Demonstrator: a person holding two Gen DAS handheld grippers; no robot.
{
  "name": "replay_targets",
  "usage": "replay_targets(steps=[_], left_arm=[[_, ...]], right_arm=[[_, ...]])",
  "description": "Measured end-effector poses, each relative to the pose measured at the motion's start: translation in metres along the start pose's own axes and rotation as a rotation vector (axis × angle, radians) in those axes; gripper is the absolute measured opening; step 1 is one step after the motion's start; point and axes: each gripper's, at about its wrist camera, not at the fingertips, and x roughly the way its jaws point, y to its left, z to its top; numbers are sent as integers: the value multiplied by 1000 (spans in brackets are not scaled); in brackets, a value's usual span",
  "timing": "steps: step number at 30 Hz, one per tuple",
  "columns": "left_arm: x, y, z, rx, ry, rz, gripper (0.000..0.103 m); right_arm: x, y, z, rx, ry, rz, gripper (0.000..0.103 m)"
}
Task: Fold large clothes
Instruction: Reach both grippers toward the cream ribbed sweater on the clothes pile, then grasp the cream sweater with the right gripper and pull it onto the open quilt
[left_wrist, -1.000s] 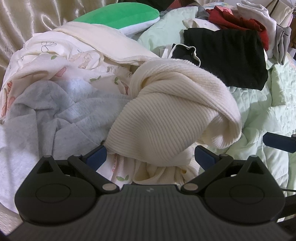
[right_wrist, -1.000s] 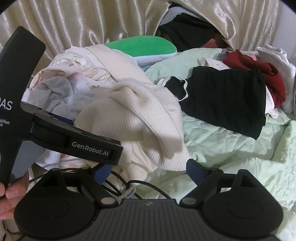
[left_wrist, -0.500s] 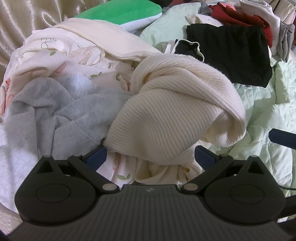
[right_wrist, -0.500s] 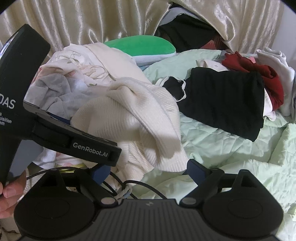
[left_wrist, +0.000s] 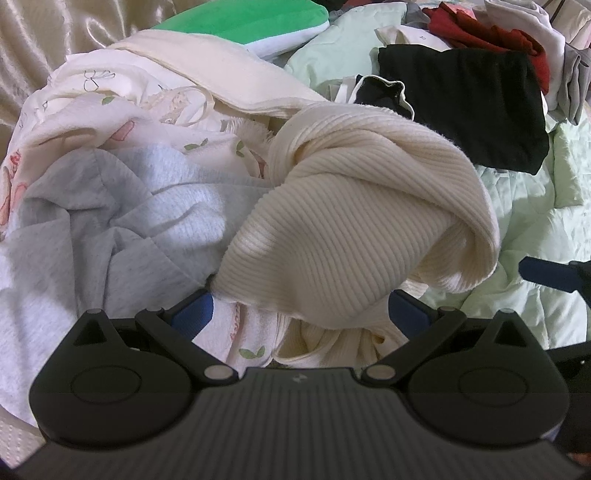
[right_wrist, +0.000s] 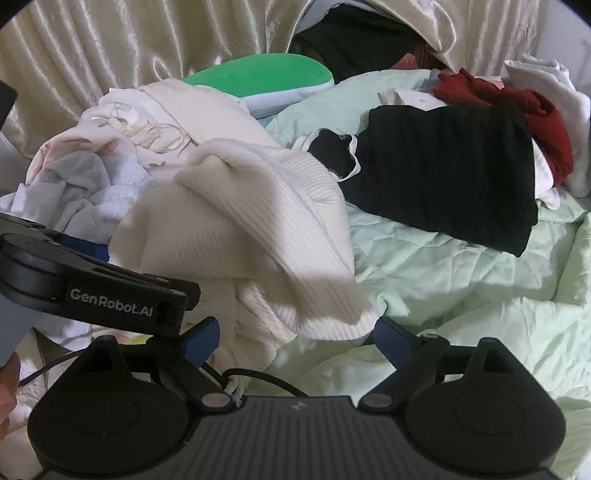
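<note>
Cream ribbed sweater (left_wrist: 354, 221) lies bunched atop the clothes pile.

"GenRobot.AI" is printed in white on the black side of the left gripper (right_wrist: 99, 258), seen in the right wrist view. No other text can be read.

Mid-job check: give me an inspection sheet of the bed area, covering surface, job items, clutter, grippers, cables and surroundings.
Surface: rumpled pale green quilt.
Job's things: cream ribbed knit sweater bunched, unfolded, on a heap with a grey fleece garment and floral printed white cloth.
Clutter: folded black garment, dark red garment, green and white cushion.
Grippers: left gripper open, fingers astride the sweater's edge; right gripper open, empty.
Cables: black cable by the right gripper.
Surroundings: cream satin curtain.
</note>
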Motion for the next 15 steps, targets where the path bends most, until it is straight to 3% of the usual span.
replay_targets(steps=[7,12,15], left_arm=[[0,3,1,-21,-2,-16,103],[-11,28,4,-120,-45,-60,103],[-11,46,5,-177,-52,-120,103]], right_arm=[[18,-5,0,29,10,8,93],[35,-2,9,19,-6,-16,93],[44,0,16,20,-27,26,93]])
